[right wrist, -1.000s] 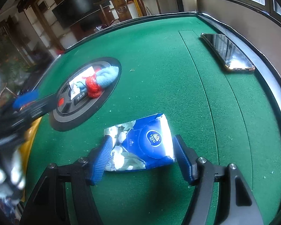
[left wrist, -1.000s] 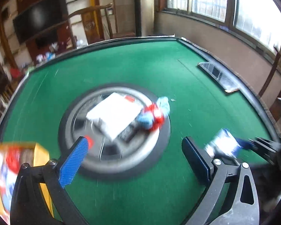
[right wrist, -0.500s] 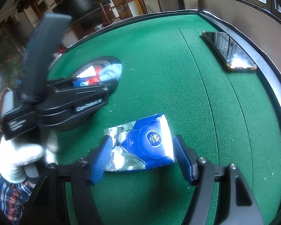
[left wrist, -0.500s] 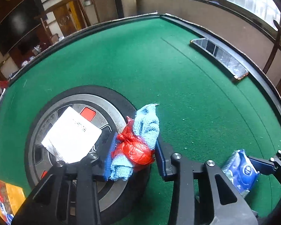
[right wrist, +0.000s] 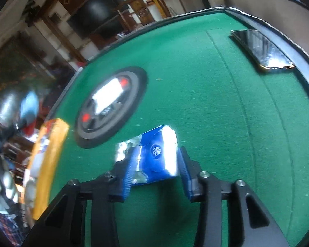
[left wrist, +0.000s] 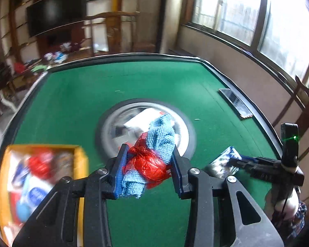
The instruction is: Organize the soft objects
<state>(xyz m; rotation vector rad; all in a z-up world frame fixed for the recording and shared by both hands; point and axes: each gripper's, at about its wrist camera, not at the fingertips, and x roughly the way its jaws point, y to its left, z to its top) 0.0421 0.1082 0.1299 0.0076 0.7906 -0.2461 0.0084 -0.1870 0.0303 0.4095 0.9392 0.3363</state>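
Note:
My left gripper is shut on a bundle of light blue cloth with a red plastic bag, held above the green table. My right gripper is shut on a blue and white tissue pack and holds it tilted just over the felt; the pack also shows in the left wrist view. A yellow box with several soft packs inside sits at the table's left edge, also seen in the right wrist view.
A round black and silver disc with a white paper on it lies mid-table. A phone lies near the right rim. The green felt table has a raised black edge.
My left gripper closed on the cloth and red bag and lifted it off the disc, back toward the yellow box. My right gripper closed on the tissue pack and raised it.

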